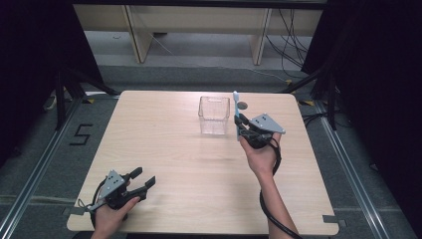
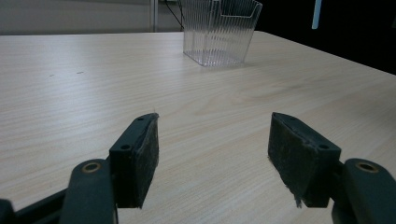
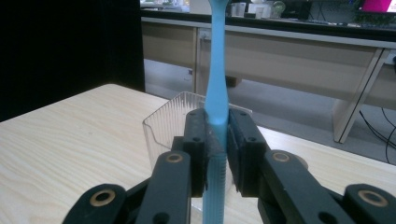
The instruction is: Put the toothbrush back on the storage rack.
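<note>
Right tongs (image 1: 238, 121) are clamped on a blue toothbrush (image 1: 236, 113), held upright with the head uppermost. The toothbrush stands just beside the right wall of the clear plastic box (image 1: 214, 115), raised above the desk (image 1: 164, 144). The box sits upright toward the far side of the desk. Left tongs (image 1: 143, 178) rest well away from the box at the near left corner, jaws spread apart, gripping nothing.
</note>
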Demonstrator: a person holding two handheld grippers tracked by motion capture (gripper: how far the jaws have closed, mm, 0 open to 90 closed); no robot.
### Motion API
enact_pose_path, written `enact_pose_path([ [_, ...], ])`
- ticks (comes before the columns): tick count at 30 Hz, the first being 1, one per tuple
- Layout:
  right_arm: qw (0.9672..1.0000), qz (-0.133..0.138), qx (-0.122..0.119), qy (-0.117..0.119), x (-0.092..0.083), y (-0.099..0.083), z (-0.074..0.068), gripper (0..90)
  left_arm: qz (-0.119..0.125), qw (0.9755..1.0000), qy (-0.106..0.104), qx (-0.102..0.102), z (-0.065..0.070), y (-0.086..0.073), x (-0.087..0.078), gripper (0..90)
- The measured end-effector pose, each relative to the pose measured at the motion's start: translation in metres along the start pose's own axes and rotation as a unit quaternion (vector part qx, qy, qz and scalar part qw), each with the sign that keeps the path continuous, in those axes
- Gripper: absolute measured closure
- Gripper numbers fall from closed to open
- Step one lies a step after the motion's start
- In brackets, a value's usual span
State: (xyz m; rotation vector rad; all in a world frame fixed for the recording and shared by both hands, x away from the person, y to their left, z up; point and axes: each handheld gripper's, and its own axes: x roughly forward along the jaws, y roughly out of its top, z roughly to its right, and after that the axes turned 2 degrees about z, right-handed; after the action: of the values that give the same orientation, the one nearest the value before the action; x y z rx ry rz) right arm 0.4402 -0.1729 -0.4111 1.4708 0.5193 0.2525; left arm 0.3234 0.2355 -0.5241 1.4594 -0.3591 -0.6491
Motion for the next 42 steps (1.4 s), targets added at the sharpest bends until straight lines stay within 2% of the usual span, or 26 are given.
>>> enact_pose_path([
  [2, 1.0000, 0.006, -0.004, -0.004, 0.001, 0.001, 0.001, 78.6, 0.000, 1.0000, 0.000, 0.000, 0.000, 0.000, 0.000, 33.3],
  [4, 0.9999, 0.002, 0.013, -0.007, 0.001, 0.001, -0.001, 78.6, 0.000, 1.0000, 0.000, -0.001, 0.000, 0.000, 0.000, 33.3],
  [6, 0.9999, 0.008, -0.005, -0.009, 0.002, 0.003, 0.002, 78.6, 0.000, 1.0000, 0.000, -0.001, 0.000, 0.000, 0.000, 33.3],
  [8, 0.9999, 0.012, 0.002, -0.005, 0.004, 0.004, 0.002, 78.6, -0.005, 1.0000, 0.003, 0.000, 0.001, 0.000, -0.001, 33.3],
  [9, 0.9999, 0.014, -0.003, -0.005, 0.004, 0.004, 0.003, 78.6, -0.017, 0.9997, 0.013, -0.010, 0.003, 0.000, -0.003, 33.3],
  [12, 0.9998, 0.012, 0.013, -0.011, 0.005, 0.006, 0.001, 78.6, -0.017, 0.9997, 0.013, -0.008, 0.002, 0.001, -0.003, 33.3],
  [13, 0.9998, 0.017, -0.003, -0.010, 0.005, 0.007, 0.003, 78.6, -0.017, 0.9997, 0.013, -0.008, 0.002, 0.000, -0.003, 33.3],
  [18, 0.9997, 0.019, 0.013, -0.004, 0.010, 0.008, 0.002, 78.6, -0.016, 0.9998, 0.012, -0.009, 0.002, 0.000, -0.003, 33.3],
  [19, 0.9997, 0.023, 0.003, -0.004, 0.011, 0.008, 0.003, 78.6, -0.016, 0.9998, 0.012, -0.008, 0.002, 0.000, -0.003, 33.3],
  [20, 0.9998, 0.014, 0.013, -0.009, 0.010, 0.009, 0.002, 78.6, -0.016, 0.9998, 0.011, -0.009, 0.002, 0.000, -0.003, 33.3],
  [21, 0.9996, 0.018, 0.016, -0.012, 0.011, 0.009, 0.002, 78.6, -0.015, 0.9998, 0.011, -0.009, 0.002, 0.000, -0.003, 33.2],
  [23, 0.9997, 0.021, 0.009, -0.009, 0.012, 0.011, 0.004, 78.6, -0.016, 0.9998, 0.011, -0.009, 0.002, 0.000, -0.003, 33.3],
  [25, 0.9996, 0.019, 0.020, -0.011, 0.013, 0.012, 0.003, 78.6, -0.015, 0.9998, 0.011, -0.009, 0.002, 0.000, -0.003, 33.2],
  [28, 0.9996, 0.023, 0.012, -0.013, 0.014, 0.013, 0.004, 78.6, -0.015, 0.9998, 0.011, -0.010, 0.002, 0.000, -0.003, 33.3],
  [29, 0.9994, 0.020, 0.023, -0.015, 0.014, 0.014, 0.003, 78.6, -0.015, 0.9998, 0.011, -0.010, 0.002, 0.000, -0.003, 33.2],
  [30, 0.9994, 0.029, 0.010, -0.015, 0.015, 0.014, 0.005, 78.6, -0.015, 0.9998, 0.011, -0.009, 0.002, 0.000, -0.003, 33.3],
  [36, 0.9993, 0.025, 0.025, -0.013, 0.017, 0.015, 0.005, 78.6, -0.015, 0.9998, 0.011, -0.009, 0.002, 0.000, -0.003, 33.2],
  [42, 0.9993, 0.028, 0.017, -0.019, 0.020, 0.017, 0.007, 78.6, -0.015, 0.9998, 0.011, -0.010, 0.002, 0.000, -0.003, 33.2],
])
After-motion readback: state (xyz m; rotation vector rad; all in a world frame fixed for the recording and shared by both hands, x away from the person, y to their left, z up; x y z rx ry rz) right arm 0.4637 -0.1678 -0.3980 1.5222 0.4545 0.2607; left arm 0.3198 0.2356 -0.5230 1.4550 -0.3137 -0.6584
